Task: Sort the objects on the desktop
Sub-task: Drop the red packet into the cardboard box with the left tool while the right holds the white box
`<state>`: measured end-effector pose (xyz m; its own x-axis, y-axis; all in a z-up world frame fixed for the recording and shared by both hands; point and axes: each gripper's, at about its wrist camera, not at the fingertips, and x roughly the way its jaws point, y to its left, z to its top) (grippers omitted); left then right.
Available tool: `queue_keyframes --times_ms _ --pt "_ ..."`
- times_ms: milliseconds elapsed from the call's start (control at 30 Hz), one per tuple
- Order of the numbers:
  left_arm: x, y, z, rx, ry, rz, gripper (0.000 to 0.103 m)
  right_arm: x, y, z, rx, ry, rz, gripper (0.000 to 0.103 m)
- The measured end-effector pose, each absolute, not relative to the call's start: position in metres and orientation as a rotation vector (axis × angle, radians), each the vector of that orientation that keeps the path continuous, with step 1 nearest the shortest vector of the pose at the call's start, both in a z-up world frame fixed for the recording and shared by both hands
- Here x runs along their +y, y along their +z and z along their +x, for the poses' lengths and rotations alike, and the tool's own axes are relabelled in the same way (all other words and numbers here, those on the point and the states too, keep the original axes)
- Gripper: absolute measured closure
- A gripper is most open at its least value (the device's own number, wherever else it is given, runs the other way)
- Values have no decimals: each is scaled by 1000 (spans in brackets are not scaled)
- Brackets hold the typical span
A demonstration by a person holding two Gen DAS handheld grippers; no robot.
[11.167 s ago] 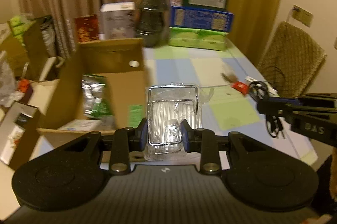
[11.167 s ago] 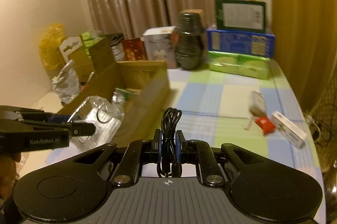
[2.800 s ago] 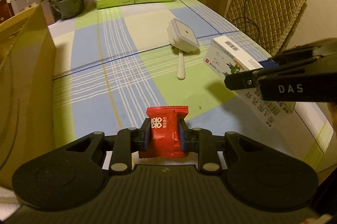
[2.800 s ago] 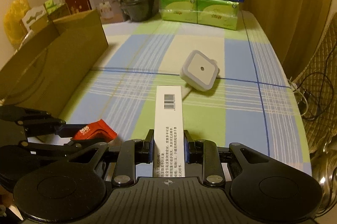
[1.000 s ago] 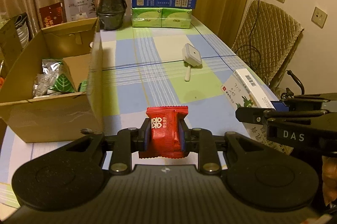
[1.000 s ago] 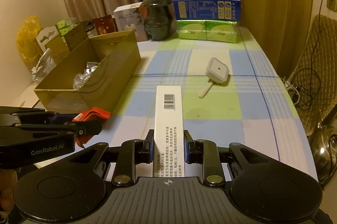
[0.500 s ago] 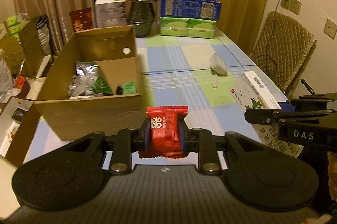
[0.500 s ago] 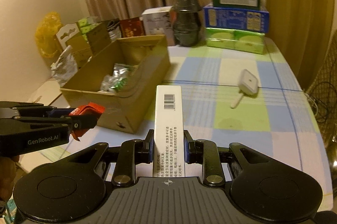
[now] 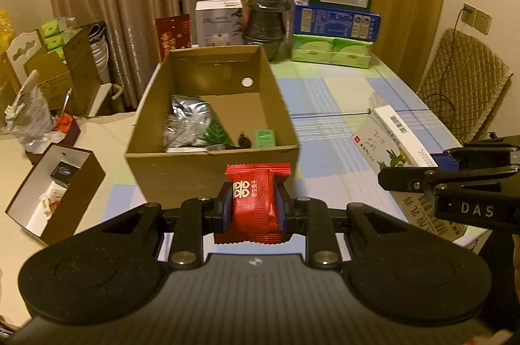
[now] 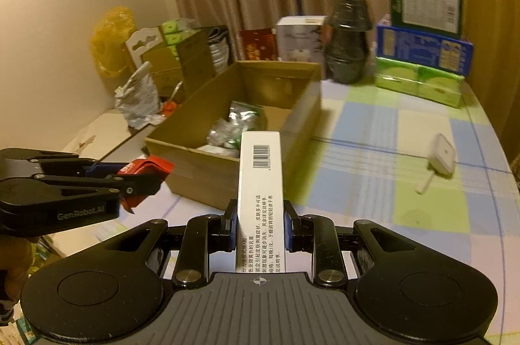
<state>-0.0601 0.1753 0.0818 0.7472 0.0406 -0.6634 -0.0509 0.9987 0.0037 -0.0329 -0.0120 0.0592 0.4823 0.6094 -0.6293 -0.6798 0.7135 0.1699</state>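
Two tools, one item each: red packet (image 9: 255,202), white box (image 10: 260,179)

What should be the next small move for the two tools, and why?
Probably carry the left tool forward over the cardboard box and release there. It is shut on the red packet, just short of the near wall. The right tool, shut on the white carton, could follow.

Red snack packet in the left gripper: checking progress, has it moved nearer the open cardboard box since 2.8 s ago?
Yes. The red snack packet, clamped in the left gripper, now sits just short of the open cardboard box, facing its near wall; earlier the box lay at the left edge.
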Motion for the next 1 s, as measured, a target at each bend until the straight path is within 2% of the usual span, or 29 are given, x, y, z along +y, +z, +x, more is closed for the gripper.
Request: queue_keyframes --times_ms 1000 --pt "226 92 -25 738 83 7 81 62 66 -6 730 856 -107 80"
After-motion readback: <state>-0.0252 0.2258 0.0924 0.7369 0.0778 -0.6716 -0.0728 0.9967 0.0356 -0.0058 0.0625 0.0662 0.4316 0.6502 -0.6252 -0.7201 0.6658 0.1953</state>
